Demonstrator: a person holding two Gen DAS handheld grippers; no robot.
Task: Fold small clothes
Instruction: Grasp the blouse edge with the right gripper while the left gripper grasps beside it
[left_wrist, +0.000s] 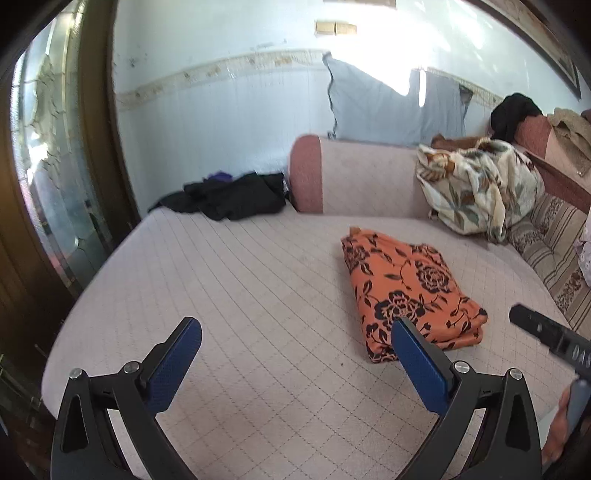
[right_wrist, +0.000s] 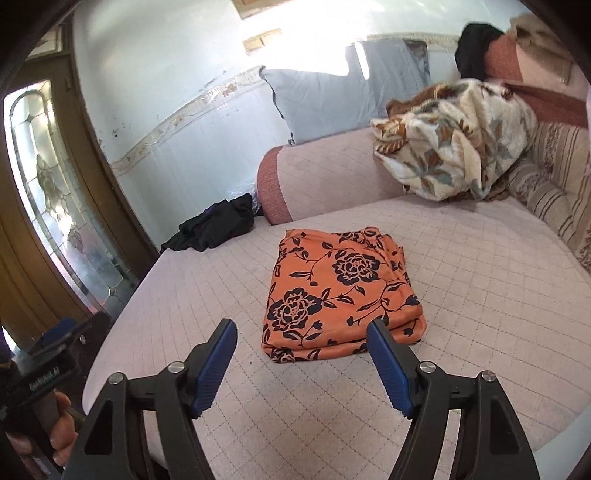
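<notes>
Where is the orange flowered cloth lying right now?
The folded orange flowered cloth lies flat on the quilted pink couch seat, just beyond the open right gripper, with the black clothes pile farther back left.

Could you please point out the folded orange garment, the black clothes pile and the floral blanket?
folded orange garment (right_wrist: 340, 284): right wrist view, top face.
black clothes pile (left_wrist: 236, 195): left wrist view, middle.
floral blanket (right_wrist: 454, 144): right wrist view, bunched middle.

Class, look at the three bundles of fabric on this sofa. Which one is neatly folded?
The orange cloth with black flowers, lying flat in the middle of the seat. The black clothes by the armrest and the cream floral blanket in the corner are crumpled heaps.
</notes>
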